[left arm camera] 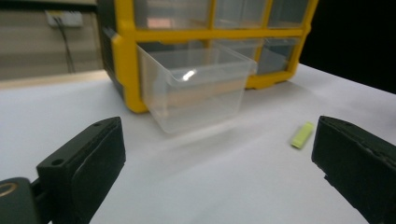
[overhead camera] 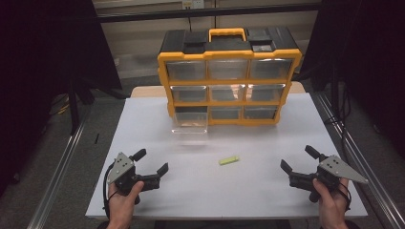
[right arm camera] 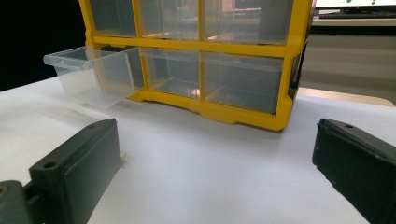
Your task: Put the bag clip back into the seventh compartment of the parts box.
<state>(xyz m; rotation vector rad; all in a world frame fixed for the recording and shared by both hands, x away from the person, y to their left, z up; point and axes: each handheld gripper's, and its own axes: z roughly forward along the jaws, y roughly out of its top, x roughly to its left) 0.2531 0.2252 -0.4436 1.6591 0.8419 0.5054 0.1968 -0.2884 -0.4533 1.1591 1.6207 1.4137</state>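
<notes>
A yellow and black drawer cabinet (overhead camera: pixel 229 76) stands at the back of the white table (overhead camera: pixel 143 124), with clear drawers in three rows. Its bottom left drawer (overhead camera: pixel 190 122) (left arm camera: pixel 196 88) (right arm camera: pixel 91 74) is pulled out over the table. A small yellow-green stick (overhead camera: pixel 229 160) (left arm camera: pixel 302 135) lies flat on the table in front of the cabinet. My left gripper (overhead camera: pixel 153 161) (left arm camera: pixel 217 177) rests open at the front left, nothing between its jaws. At the front right my right gripper (overhead camera: pixel 298 159) (right arm camera: pixel 215 177) is open as well, its jaws empty. The stick lies between the two grippers, apart from both.
Metal rails (overhead camera: pixel 62 162) run along both sides of the table, with dark floor beyond. A wall with a socket (left arm camera: pixel 65 18) lies behind the cabinet. White table surface stretches between the grippers and the cabinet.
</notes>
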